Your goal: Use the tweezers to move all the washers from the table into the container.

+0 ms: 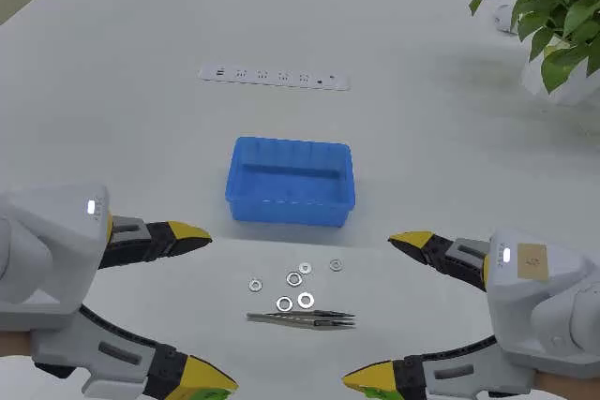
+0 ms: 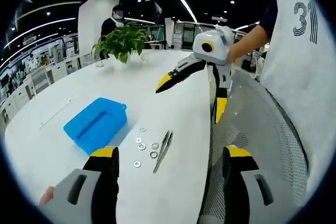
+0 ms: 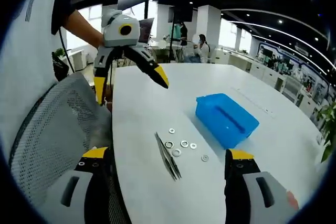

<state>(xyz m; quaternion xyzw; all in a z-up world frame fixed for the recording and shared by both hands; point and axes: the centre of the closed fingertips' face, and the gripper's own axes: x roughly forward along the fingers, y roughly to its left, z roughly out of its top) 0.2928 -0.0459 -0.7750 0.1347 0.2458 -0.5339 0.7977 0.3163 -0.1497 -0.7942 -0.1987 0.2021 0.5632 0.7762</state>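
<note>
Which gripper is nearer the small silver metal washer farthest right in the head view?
Right. The right gripper sits just right of that washer; the left gripper is across the other washers, farther off to its left.

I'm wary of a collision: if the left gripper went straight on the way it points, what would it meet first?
Probably the right gripper, which faces it. The tweezers and washers lie between them, lower, on the table; the left gripper looks set to pass above those, though height is unclear.
</note>
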